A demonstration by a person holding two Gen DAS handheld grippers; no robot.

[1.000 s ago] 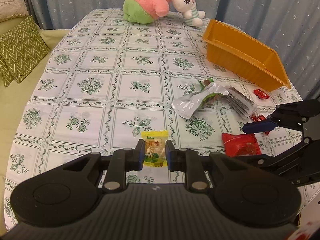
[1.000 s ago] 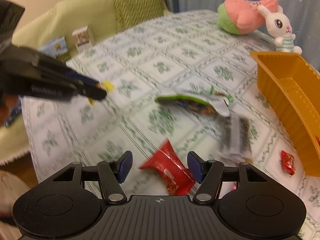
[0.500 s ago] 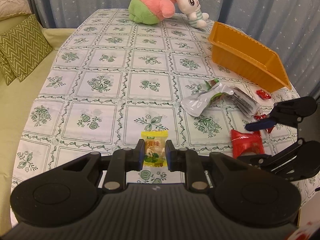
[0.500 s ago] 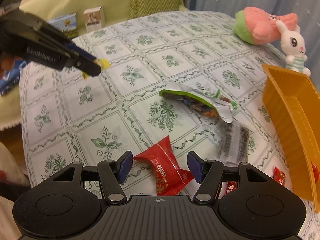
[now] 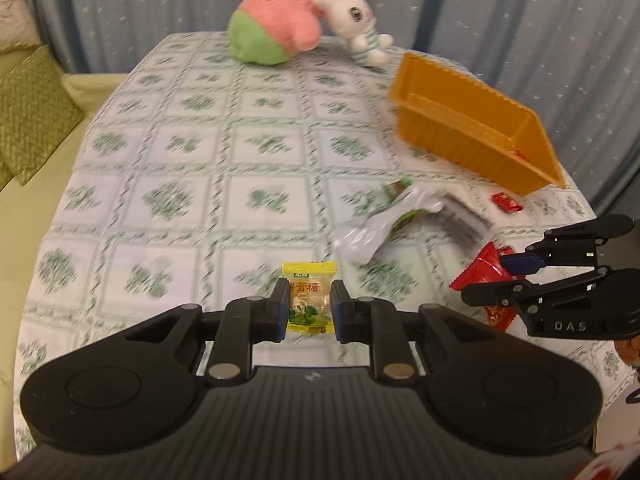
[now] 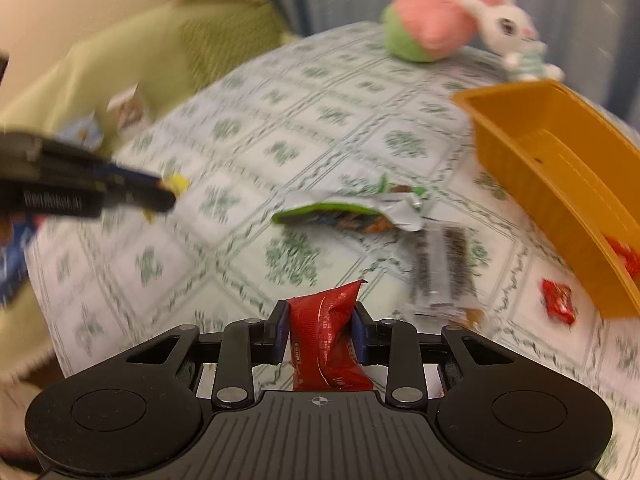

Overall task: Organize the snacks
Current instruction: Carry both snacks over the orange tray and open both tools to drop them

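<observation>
One table [image 5: 168,184] under a green-patterned cloth fills both views. One orange bin [image 5: 472,128], upper right of the left wrist view, holds at least one red item, partly hidden. Two plush toys [image 5: 276,32] lie at top centre. One silver-and-green pouch [image 5: 384,224] and one dark striped packet [image 5: 464,224] lie centre right, touching. One small red candy [image 5: 506,202] lies just below the bin.

Left gripper [image 5: 310,306]: jaws closed on one yellow candy [image 5: 309,292], printed wrapper, upright, lower centre. Right gripper [image 6: 320,332]: jaws closed on one red packet [image 6: 326,336], crumpled and glossy, bottom centre.
</observation>
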